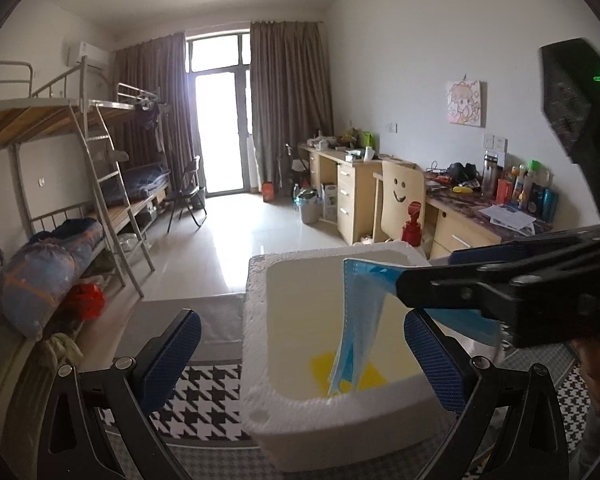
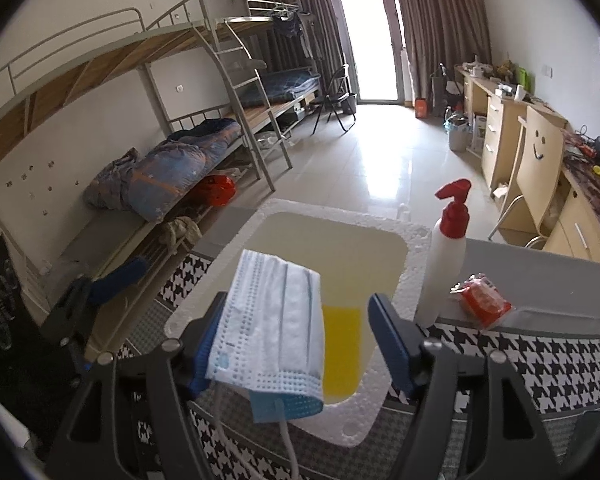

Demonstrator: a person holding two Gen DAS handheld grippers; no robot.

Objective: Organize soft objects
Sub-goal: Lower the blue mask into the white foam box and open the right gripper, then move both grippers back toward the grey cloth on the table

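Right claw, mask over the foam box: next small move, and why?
Probably shake or tilt the right claw so the mask drops: its jaws are wide, yet the mask clings to one finger above the foam box.

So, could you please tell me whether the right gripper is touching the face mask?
Touching. The right wrist view shows the face mask draped against the left finger of the right gripper, whose jaws stand open.
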